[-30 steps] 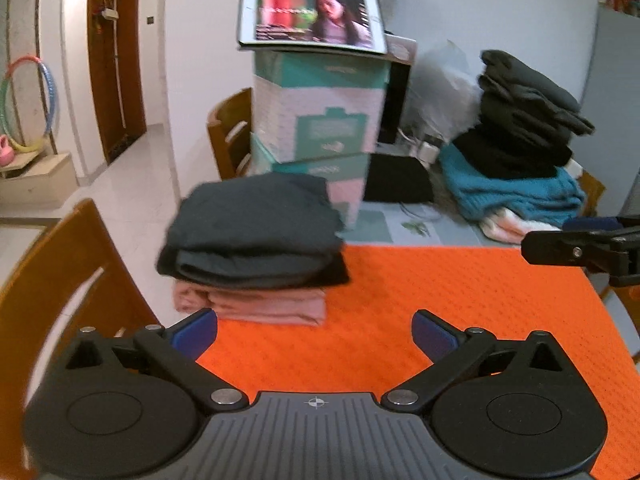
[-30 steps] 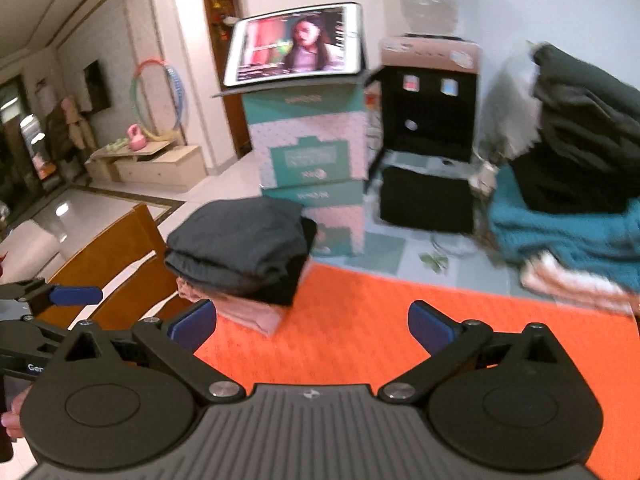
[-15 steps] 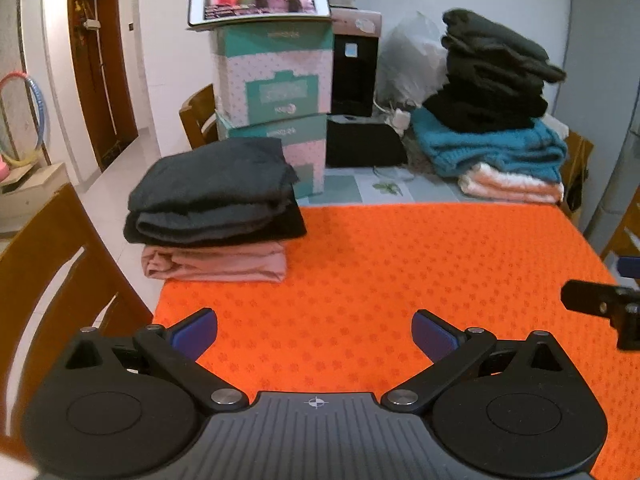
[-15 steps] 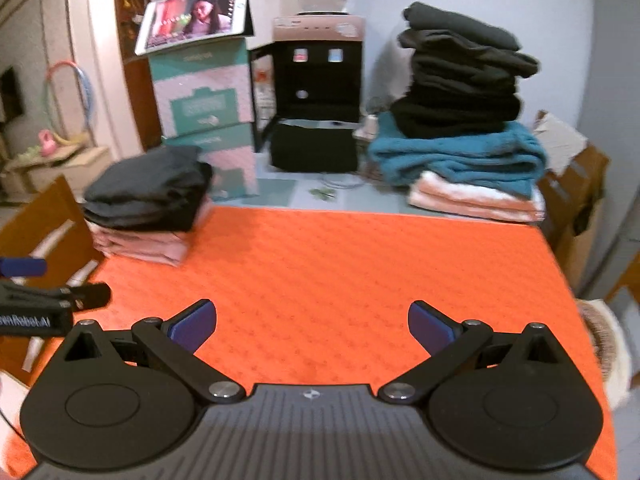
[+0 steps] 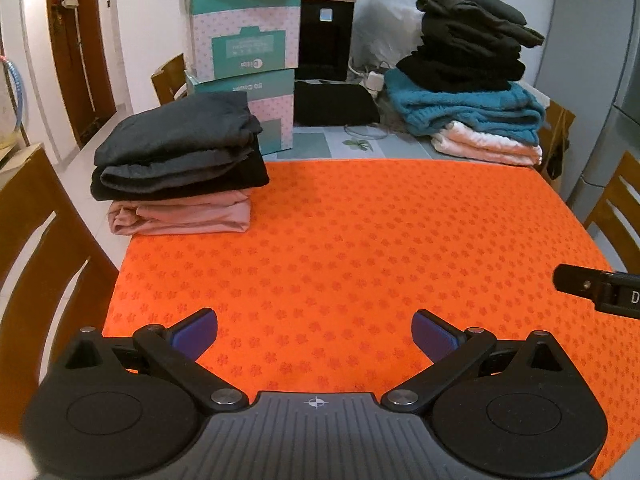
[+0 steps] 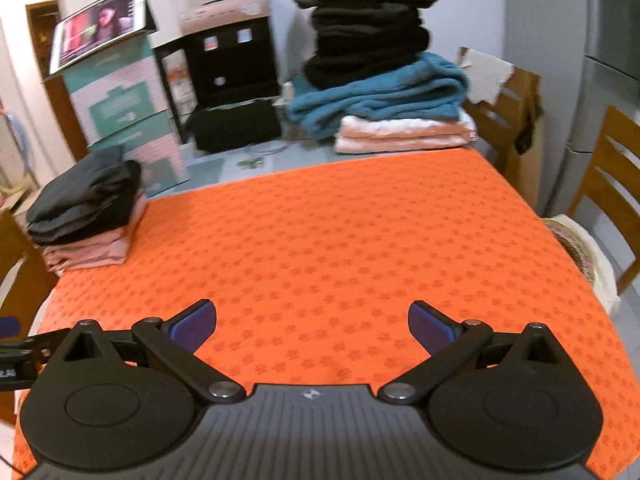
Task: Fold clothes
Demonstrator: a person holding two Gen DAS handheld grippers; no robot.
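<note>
A folded stack of dark grey, black and pink clothes (image 5: pixel 176 168) (image 6: pixel 86 210) rests on the far left corner of the orange mat (image 5: pixel 352 240) (image 6: pixel 332 232). A taller pile of black, teal and white-pink clothes (image 5: pixel 468 76) (image 6: pixel 380 76) stands at the back right, beyond the mat. My left gripper (image 5: pixel 314 334) hovers open over the mat's near edge with nothing between its blue pads. My right gripper (image 6: pixel 312 326) is likewise open and empty; one of its fingers shows at the right edge of the left wrist view.
Two teal and white boxes (image 5: pixel 244 60) topped by a tablet (image 6: pixel 102 24) stand behind the left stack, beside a black water dispenser (image 5: pixel 326 28). Wooden chairs flank the table on the left (image 5: pixel 36 264) and right (image 6: pixel 608 184). A grey fridge (image 6: pixel 612 80) stands at far right.
Both grippers have pulled back from the left stack toward the near edge of the table and swung right, so more of the mat and the back right pile shows. Both stayed open.
</note>
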